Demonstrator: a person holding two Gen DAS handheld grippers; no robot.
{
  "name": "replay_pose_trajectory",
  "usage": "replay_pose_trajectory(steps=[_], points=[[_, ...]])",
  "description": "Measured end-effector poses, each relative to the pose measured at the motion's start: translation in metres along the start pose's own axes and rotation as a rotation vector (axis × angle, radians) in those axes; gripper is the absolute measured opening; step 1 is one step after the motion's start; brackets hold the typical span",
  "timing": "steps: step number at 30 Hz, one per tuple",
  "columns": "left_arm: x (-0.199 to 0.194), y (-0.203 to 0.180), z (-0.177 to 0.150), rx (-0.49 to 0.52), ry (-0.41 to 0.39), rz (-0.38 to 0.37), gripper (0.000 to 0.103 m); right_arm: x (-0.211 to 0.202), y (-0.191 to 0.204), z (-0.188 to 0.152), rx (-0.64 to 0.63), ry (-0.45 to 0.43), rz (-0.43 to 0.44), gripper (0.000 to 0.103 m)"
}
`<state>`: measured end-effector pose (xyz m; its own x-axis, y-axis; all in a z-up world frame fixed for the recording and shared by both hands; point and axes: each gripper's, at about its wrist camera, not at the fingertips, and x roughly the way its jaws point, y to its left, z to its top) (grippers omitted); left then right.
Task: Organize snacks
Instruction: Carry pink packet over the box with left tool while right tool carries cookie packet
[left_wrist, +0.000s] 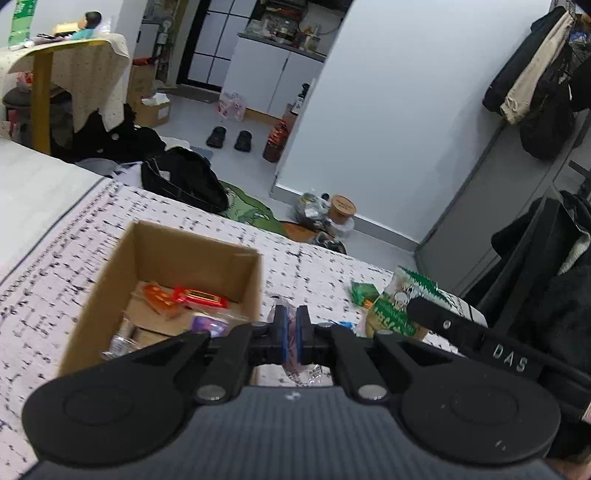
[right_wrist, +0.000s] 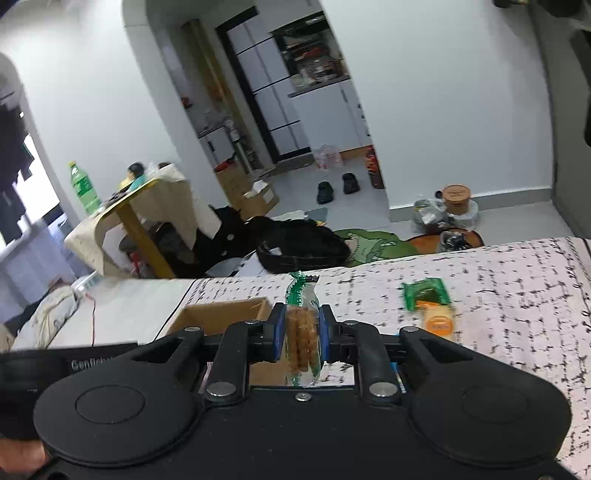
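Observation:
An open cardboard box (left_wrist: 110, 280) sits on the patterned bedspread, holding a red packet (left_wrist: 201, 297), an orange one (left_wrist: 159, 299) and a purple one (left_wrist: 208, 325). My left gripper (left_wrist: 291, 332) hovers by the box's right wall, shut on a thin pinkish clear-wrapped packet (left_wrist: 308, 373) that hangs below the pads. My right gripper (right_wrist: 302, 338) is shut on a clear biscuit packet (right_wrist: 301, 332) with a green top, held above the bed right of the box (right_wrist: 221, 314). In the left wrist view the biscuit packet (left_wrist: 395, 310) shows at the right.
A green and orange snack packet (right_wrist: 432, 306) lies loose on the bedspread (right_wrist: 517, 295), also visible as a small green packet (left_wrist: 364, 291). Beyond the bed's far edge are black bags (left_wrist: 184, 177), a draped yellow table (left_wrist: 66, 66), and clutter on the floor.

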<state>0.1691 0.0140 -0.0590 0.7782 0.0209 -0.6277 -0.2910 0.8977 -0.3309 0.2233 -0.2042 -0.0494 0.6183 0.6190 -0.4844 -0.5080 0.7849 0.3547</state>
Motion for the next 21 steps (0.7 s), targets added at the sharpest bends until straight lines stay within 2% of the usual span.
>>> replay_pose_trajectory(steps=[10,21], points=[[-0.017,0.028,0.011,-0.026,-0.032,0.051,0.003,0.006,0.029,0.002,-0.061,0.016,0.045,0.019],[-0.025,0.058,0.014,-0.049,-0.027,0.111,0.003,0.016,0.061,0.002,-0.128,0.042,0.087,0.019]])
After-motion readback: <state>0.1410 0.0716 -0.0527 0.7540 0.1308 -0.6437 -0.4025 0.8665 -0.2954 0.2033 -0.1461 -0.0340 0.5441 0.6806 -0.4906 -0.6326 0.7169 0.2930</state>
